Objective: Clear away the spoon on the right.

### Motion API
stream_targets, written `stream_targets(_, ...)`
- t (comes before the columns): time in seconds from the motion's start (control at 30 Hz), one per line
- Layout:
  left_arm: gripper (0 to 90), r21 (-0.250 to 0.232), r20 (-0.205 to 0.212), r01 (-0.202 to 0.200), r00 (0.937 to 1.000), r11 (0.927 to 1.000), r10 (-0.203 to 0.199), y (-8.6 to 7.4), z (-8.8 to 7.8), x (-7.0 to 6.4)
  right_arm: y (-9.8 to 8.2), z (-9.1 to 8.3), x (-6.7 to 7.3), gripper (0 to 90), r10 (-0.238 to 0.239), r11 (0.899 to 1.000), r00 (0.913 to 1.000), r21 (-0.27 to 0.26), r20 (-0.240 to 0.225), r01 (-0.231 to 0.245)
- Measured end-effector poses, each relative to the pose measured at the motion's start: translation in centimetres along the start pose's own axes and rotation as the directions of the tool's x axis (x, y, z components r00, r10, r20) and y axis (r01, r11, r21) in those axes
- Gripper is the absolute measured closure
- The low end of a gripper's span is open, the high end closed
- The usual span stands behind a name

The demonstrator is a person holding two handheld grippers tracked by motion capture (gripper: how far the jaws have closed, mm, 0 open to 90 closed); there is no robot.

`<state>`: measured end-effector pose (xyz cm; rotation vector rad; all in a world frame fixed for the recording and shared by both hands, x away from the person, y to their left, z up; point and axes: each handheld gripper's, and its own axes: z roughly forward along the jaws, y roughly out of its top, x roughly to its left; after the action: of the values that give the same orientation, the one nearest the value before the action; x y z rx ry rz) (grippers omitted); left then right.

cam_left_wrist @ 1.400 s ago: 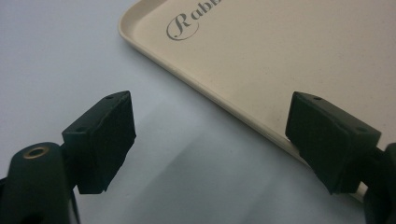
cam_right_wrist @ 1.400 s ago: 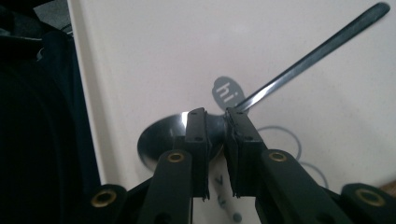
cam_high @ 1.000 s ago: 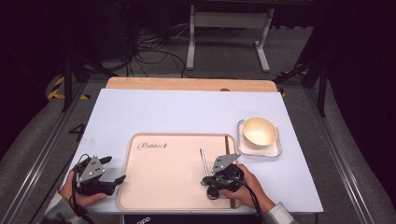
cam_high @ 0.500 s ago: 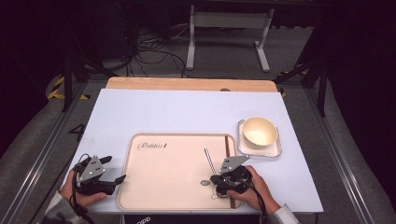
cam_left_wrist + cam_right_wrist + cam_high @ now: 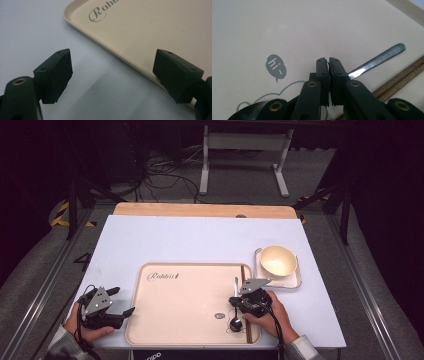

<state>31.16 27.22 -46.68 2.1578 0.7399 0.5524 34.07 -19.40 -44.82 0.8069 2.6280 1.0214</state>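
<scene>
Leftmost, the left claw (image 5: 119,302) waits wide and empty at the tray (image 5: 165,320) edge. Rightward, the right claw (image 5: 328,61) pinches the spoon (image 5: 377,59) by its handle on the tray beside chopsticks (image 5: 398,76); placement looks nearly done, release pending.

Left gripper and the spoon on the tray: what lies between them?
In the high view, only bare tray surface separates the left gripper from the spoon; the tray's small printed mark sits near the spoon.
</scene>
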Motion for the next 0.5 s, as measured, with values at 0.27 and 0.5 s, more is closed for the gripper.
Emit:
stream_targets(0.27,16.7,-0.008,-0.001,0.004,1.0000,1.0000,-0.004,-0.1,-0.1,0.2,-0.1,-0.9,0.1,78.4,-0.023,0.998,0.9997,-0.051,0.001,0.023)
stream_targets(0.5,16.7,-0.024,-0.003,0.006,1.0000,0.9997,-0.007,0.0,-0.2,0.2,-0.3,-3.7,-0.4,74.2,-0.003,0.991,0.9992,-0.130,0.039,0.008)
